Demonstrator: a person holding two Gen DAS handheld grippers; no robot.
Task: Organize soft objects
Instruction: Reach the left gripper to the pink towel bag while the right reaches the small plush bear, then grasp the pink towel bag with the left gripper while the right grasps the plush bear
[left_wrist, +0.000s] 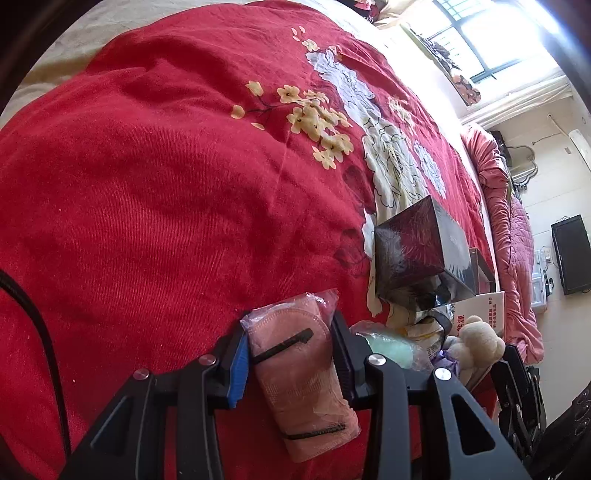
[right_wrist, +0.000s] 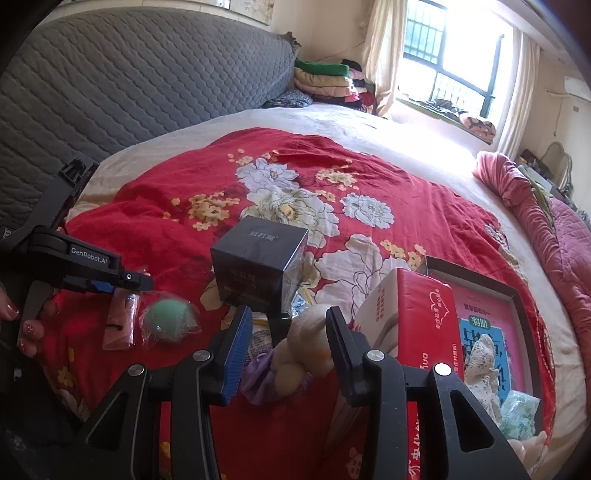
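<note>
- The bed (right_wrist: 369, 122) carries a red floral quilt (right_wrist: 155, 206) over a pale sheet.
- A dark box (right_wrist: 258, 258) stands on the quilt.
- A pink wrapped pad (left_wrist: 295, 369) and a green ball in plastic (right_wrist: 168, 319) lie just beside each other.
- A cream plush toy (right_wrist: 306, 343) lies near a red-and-white carton (right_wrist: 413, 310).
- An open tray (right_wrist: 517, 295) lies toward the bed's right edge.

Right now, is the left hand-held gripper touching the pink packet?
Touching. In the left wrist view, the left hand-held gripper has both fingers pressed against the pink packet's sides.
</note>
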